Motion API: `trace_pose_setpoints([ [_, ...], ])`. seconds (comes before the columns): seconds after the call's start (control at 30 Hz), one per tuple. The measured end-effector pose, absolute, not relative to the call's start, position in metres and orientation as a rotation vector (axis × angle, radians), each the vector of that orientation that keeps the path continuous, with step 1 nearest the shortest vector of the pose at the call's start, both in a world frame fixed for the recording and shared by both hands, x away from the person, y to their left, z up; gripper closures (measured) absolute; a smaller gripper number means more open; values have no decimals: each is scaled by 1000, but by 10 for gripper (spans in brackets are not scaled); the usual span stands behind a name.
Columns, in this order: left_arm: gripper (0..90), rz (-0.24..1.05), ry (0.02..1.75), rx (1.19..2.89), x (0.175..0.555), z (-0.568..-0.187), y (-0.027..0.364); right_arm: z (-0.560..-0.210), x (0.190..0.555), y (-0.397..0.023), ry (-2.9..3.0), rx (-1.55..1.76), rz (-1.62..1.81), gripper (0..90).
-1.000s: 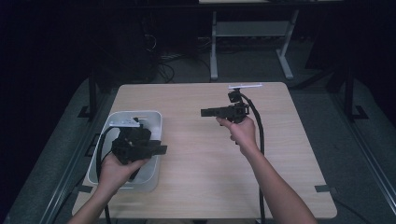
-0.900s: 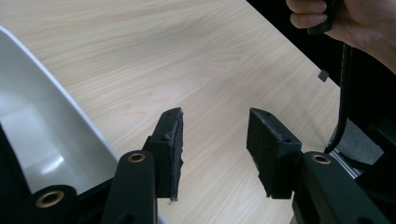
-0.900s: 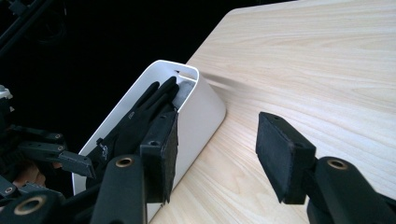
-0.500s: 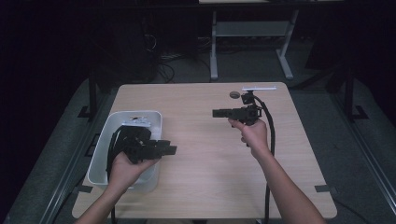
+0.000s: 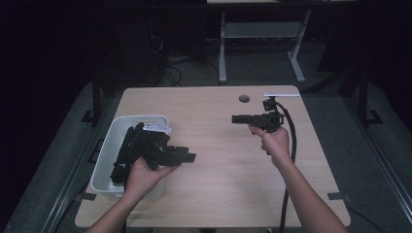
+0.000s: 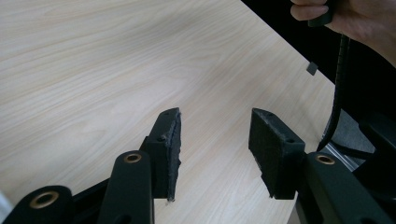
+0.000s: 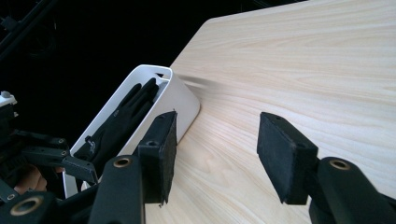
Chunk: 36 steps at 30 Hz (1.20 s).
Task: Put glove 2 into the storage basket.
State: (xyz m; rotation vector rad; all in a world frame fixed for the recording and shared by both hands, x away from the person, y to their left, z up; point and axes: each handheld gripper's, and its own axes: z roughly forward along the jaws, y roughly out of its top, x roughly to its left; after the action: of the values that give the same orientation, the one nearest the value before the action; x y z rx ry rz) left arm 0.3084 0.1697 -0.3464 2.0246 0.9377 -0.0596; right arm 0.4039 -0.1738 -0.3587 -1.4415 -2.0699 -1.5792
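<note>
This looks like a lab or recording studio. A pale wooden desk stands lit in a dark room on grey carpet, with tangled cables and a white metal frame behind it.

Table middle bare, open passage; white bin blocks left edge.

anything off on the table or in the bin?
Nothing stands out. The white bin sits upright at the table's left edge with black items inside; both grippers have open, empty jaws. No spill or damage shows.
</note>
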Motion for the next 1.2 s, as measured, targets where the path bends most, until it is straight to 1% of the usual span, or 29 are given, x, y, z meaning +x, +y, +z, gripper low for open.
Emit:
trace_pose_setpoints([
  [0.47, 495, -79, 916, 2026, 309, -350, 151, -367, 398, -200, -2056, -1477, -1588, 469],
  [1.2, 477, -115, 885, 2035, 306, -365, 118, -380, 381, -231, -2034, -1527, -1581, 466],
])
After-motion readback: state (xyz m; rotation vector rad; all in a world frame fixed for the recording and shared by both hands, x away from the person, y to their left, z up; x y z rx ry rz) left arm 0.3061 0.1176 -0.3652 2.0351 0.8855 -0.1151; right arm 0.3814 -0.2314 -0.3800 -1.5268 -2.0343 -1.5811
